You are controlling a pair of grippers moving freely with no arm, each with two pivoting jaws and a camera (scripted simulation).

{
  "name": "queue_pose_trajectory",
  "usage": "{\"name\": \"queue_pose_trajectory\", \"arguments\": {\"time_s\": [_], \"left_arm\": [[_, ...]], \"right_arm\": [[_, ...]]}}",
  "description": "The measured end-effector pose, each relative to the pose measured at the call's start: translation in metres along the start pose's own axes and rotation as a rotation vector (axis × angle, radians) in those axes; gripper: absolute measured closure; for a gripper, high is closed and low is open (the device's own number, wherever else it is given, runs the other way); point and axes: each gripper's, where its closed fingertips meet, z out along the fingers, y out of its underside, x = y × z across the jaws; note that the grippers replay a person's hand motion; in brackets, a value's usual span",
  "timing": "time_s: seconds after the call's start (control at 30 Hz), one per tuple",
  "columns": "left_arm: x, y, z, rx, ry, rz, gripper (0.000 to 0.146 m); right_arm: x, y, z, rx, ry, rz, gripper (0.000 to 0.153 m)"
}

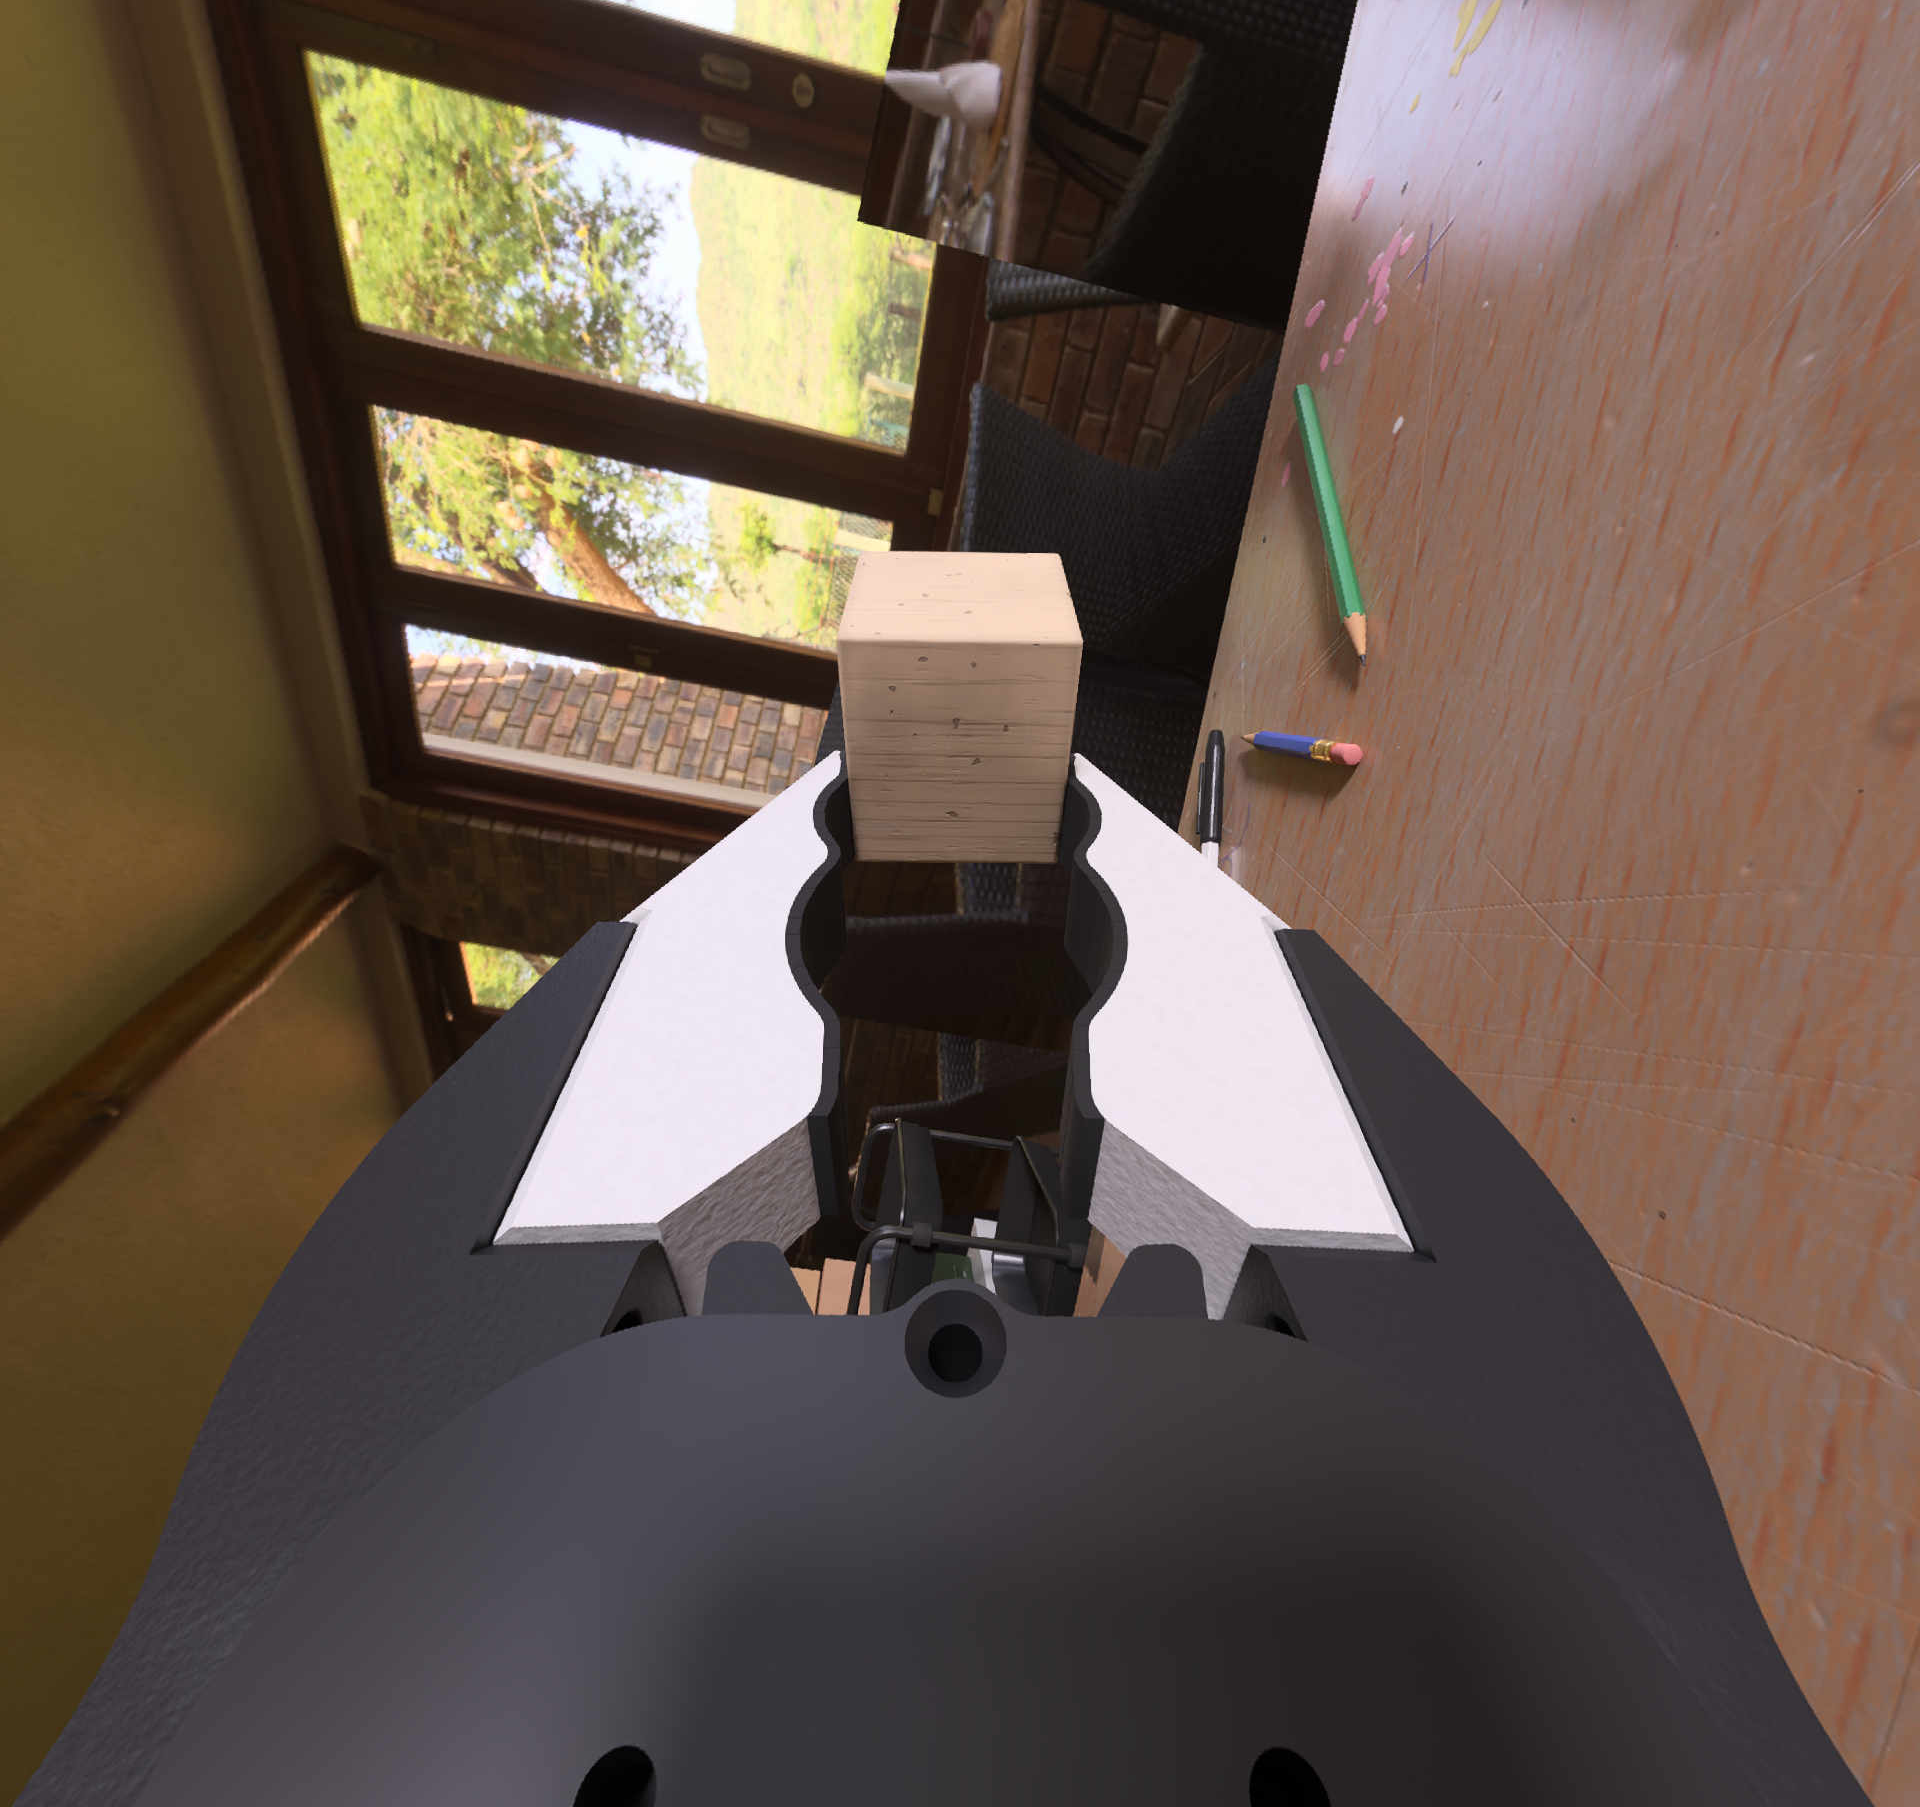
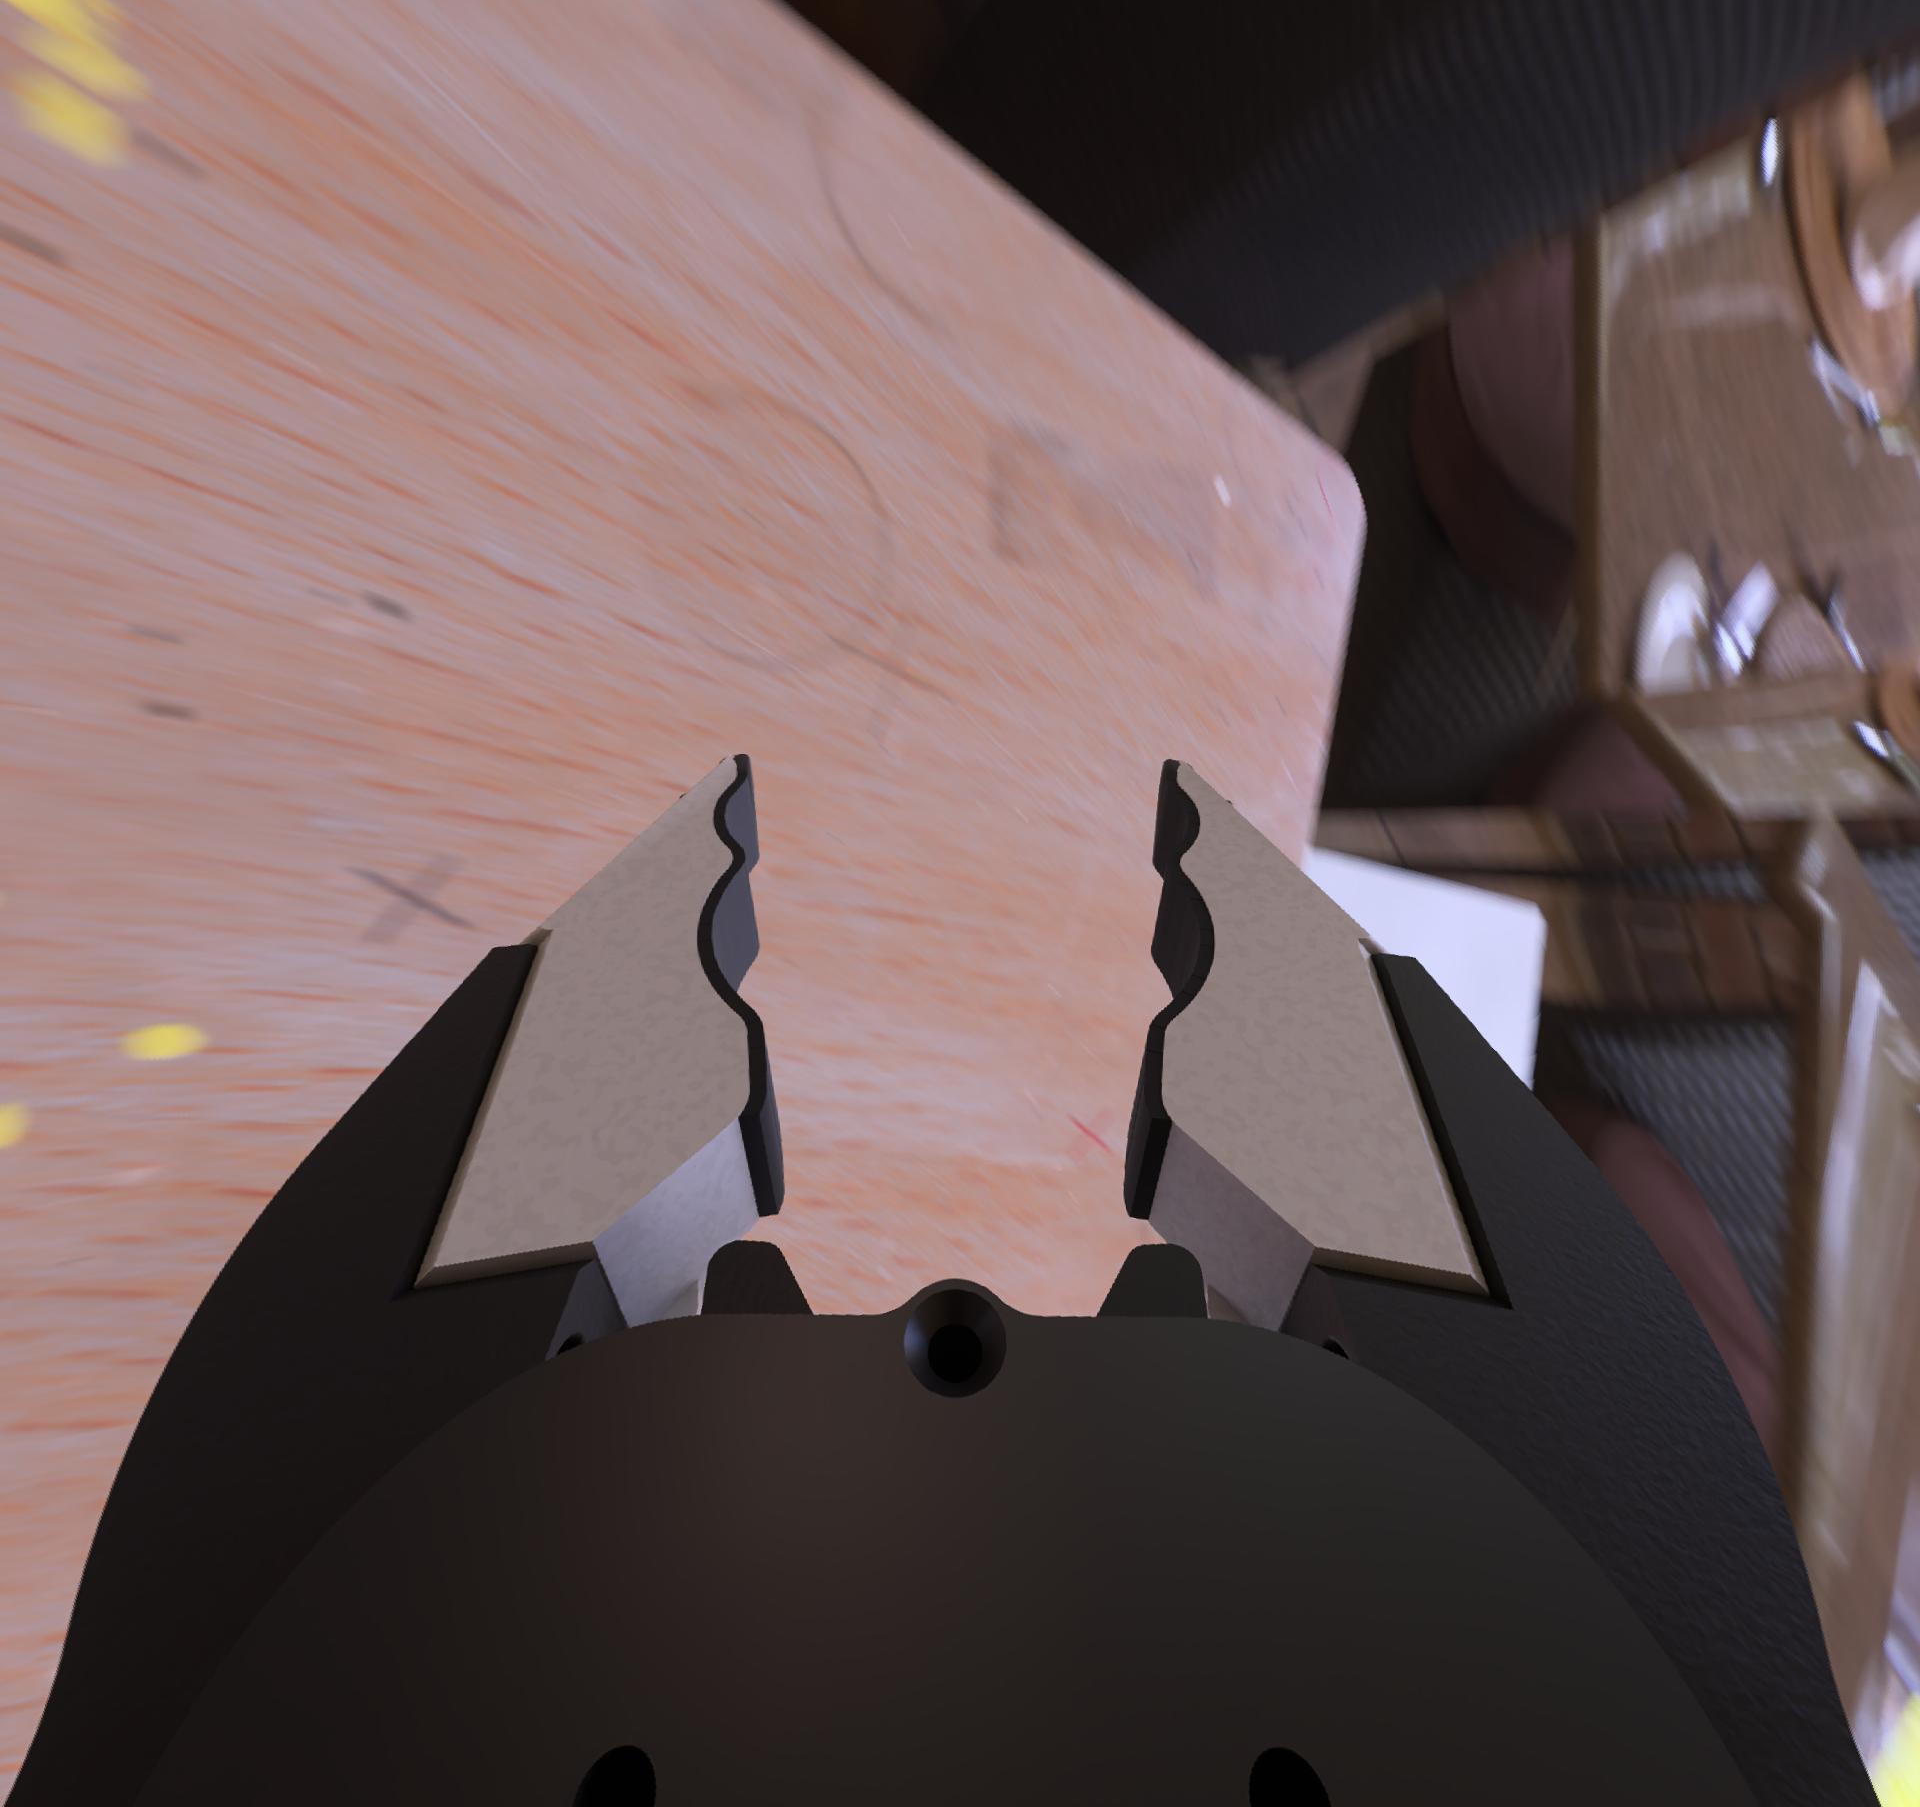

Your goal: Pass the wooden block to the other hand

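In the left wrist view my left gripper [image 1: 956, 770] is shut on the pale wooden block [image 1: 958, 708]. The block's near end sits between the fingertips and most of it sticks out beyond them, held off the table. The view is rolled on its side, with the table [image 1: 1610, 926] at the right. In the right wrist view my right gripper [image 2: 954, 770] is open and empty above the orange-brown table [image 2: 623, 469]. The block does not show in that view. Low between the left fingers, a dark gripper-like shape [image 1: 961, 1207] shows farther off.
On the table in the left wrist view lie a green pencil [image 1: 1330, 521], a short blue pencil with a pink eraser [image 1: 1304, 747] and a black pen [image 1: 1210, 791]. Dark wicker chairs [image 1: 1122, 531] stand past the table edge. In the right wrist view the table's corner [image 2: 1340, 510] is near.
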Motion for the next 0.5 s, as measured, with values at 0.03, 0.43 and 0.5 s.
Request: {"name": "queue_pose_trajectory", "arguments": {"time_s": [0.03, 0.43, 0.5], "left_arm": [[0.0, 0.0, 0.0, 0.0, 0.0, 0.001, 0.107], [0.0, -0.004, 0.0, 0.006, -0.005, 0.005, 0.107], [0.0, -0.004, 0.0, 0.007, -0.006, 0.006, 0.107]], "right_arm": [[-0.014, -0.014, -0.011, 0.09, -0.045, -0.001, 0.073], [-0.28, -0.148, -0.2, 0.952, -0.785, -0.171, 0.063], [-0.31, -0.158, -0.212, 0.996, -0.813, -0.159, 0.063]]}}
